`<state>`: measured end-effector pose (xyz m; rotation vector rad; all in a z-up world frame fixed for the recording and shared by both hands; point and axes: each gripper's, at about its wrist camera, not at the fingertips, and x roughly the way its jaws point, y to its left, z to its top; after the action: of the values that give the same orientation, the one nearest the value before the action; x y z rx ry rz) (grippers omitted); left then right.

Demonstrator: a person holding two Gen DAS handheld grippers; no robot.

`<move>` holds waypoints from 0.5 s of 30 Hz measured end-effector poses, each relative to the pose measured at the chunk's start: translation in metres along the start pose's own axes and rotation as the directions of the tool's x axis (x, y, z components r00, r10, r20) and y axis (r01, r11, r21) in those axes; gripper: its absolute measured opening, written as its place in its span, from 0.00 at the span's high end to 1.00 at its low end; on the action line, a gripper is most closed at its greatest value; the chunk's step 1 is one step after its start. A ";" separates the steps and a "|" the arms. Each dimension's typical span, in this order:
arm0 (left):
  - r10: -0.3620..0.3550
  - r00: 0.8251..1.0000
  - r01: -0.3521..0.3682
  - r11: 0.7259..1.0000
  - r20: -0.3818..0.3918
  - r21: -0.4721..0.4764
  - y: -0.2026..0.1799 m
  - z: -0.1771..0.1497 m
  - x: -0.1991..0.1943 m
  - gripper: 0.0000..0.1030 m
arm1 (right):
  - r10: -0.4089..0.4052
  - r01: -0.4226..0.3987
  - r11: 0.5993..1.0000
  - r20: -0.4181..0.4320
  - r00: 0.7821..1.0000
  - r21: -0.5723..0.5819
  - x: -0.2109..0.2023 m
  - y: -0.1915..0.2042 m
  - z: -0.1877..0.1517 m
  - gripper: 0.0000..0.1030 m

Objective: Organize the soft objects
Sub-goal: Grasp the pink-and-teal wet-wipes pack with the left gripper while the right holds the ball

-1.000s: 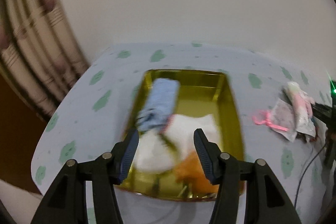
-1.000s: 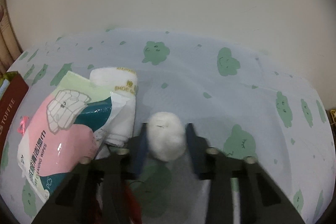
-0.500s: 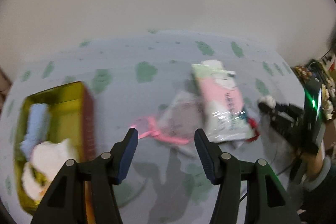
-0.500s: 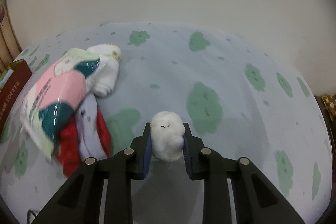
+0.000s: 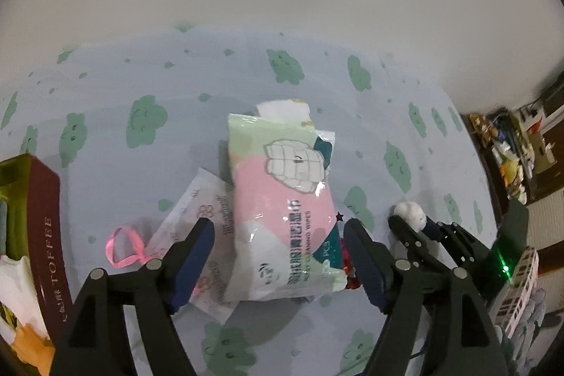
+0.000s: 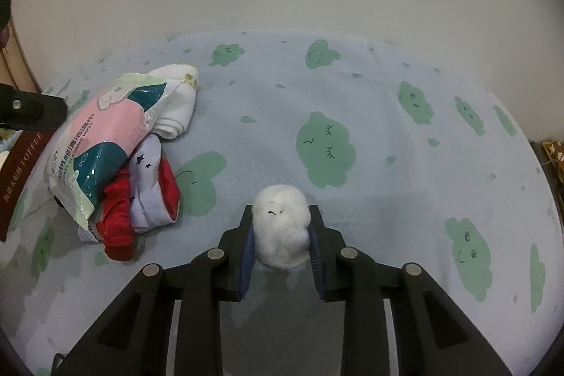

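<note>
Between our left gripper (image 5: pixel 278 256) fingers sits the wipes pack (image 5: pixel 282 217), pink and green, lying flat on the desk (image 5: pixel 352 136). Jaws have just been opening and now stand spread wide; pads flank the pack's near end, not pressing it. Under the pack, on the left finger's side, we see a clear printed pouch (image 5: pixel 197 228) with a pink ribbon (image 5: pixel 121 247) loop beside it. Beyond the pack's far end a white rolled towel (image 5: pixel 283 110) pokes out. Far left of this gripper stands the toffee tin (image 5: pixel 42 231), dark red outside, white and orange cloth visible inside it.

Our right gripper (image 6: pixel 282 235) is pinching a white cotton ball (image 6: pixel 280 224), both pads pressed into its sides, ball just above the cloud-print desk cover. Left of this gripper, well apart, is the same pile: wipes pack on top, towel behind, and a red and lilac star-print cloth (image 6: pixel 144 196) under its near end. From the left wrist view the right gripper shows off to the right, near the pack, cotton ball at its tip.
</note>
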<state>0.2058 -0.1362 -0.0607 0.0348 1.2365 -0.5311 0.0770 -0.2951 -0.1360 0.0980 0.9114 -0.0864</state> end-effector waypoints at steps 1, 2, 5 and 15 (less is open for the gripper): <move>0.005 1.000 -0.005 1.000 -0.010 0.009 -0.002 0.001 0.002 0.21 | 0.003 -0.003 1.000 0.000 1.000 0.002 0.000 -0.001 0.000 0.74; 0.011 1.000 -0.010 1.000 -0.019 0.021 -0.006 0.003 0.005 0.21 | 0.004 -0.004 1.000 0.000 1.000 0.002 -0.001 -0.001 -0.001 0.73; 0.032 0.999 -0.031 0.998 -0.026 0.061 -0.018 0.007 0.010 0.21 | 0.003 -0.003 1.000 0.000 1.000 -0.003 -0.001 -0.001 -0.001 0.73; 0.106 0.994 -0.105 0.994 -0.025 0.038 -0.017 0.016 0.027 0.17 | 0.018 -0.018 1.000 0.000 1.000 0.004 -0.002 -0.003 -0.002 0.72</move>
<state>0.2192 -0.1657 -0.0755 0.1375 1.2444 -0.4627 0.0743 -0.2982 -0.1358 0.1098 0.9099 -0.0717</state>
